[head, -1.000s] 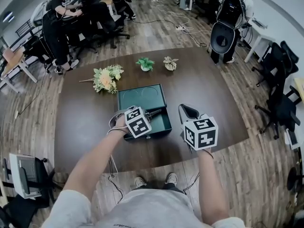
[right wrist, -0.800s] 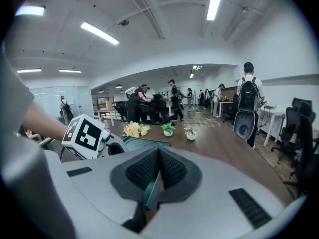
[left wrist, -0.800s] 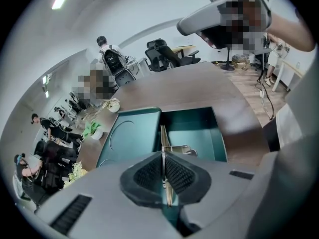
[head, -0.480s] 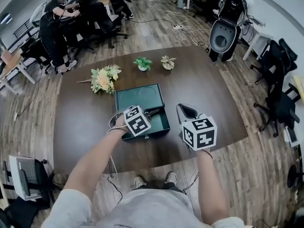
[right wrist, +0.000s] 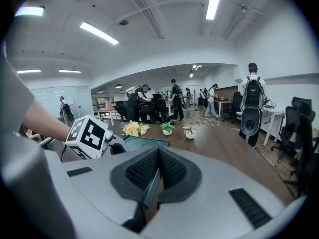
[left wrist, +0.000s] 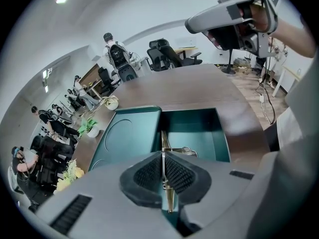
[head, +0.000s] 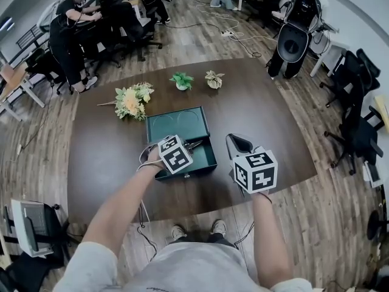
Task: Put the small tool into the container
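Steel small tool (left wrist: 164,139), pinched in my left gripper (left wrist: 162,156), points far, lengthwise over the green container (left wrist: 199,126) just beneath.

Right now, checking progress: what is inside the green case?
Only the metal tool, clamped in the left gripper, pokes over the green case, otherwise bare; the gripper hides its near part.

The person wears a pale grey short-sleeved T-shirt (head: 182,272) and light shoes (head: 219,228). The left gripper (left wrist: 163,163) and the right gripper (right wrist: 157,158) look alike. Each has a smooth grey moulded body with dark slotted vents (right wrist: 246,200), black pads (left wrist: 147,173) with a fine ribbed grid, and a white cube (head: 256,172) printed with black square markers.
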`<state>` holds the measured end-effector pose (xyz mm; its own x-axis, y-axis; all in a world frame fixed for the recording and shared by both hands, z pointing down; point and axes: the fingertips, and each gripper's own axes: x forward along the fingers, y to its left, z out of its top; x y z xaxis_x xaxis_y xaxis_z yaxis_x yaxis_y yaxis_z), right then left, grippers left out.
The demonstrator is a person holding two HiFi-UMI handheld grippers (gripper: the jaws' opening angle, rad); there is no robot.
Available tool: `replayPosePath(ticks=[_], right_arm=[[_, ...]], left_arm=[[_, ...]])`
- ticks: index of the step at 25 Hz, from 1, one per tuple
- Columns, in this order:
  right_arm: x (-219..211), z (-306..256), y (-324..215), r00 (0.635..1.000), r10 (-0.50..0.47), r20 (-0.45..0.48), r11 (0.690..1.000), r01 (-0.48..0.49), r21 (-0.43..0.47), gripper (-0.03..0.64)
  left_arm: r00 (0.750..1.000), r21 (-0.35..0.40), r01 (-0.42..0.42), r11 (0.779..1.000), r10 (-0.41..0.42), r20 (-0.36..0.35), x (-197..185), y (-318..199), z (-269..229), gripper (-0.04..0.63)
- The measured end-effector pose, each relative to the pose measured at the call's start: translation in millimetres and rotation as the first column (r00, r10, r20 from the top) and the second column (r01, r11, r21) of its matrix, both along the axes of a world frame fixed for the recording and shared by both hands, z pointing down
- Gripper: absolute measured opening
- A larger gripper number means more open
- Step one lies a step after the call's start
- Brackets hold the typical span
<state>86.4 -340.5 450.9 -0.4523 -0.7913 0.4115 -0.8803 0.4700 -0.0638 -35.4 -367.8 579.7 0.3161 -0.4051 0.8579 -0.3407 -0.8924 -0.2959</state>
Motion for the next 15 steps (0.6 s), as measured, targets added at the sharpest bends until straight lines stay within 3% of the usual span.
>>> replayPosePath(ticks=[15], right_arm=[[-1.3,2.6,0.4,1.000,-0.005,0.004,1.000,0.005,-0.008,0.005]], left_arm=[[0.998,-0.022,0.048,0.999,-0.049,-0.049,-1.3,-1.7,1.1,0.012]])
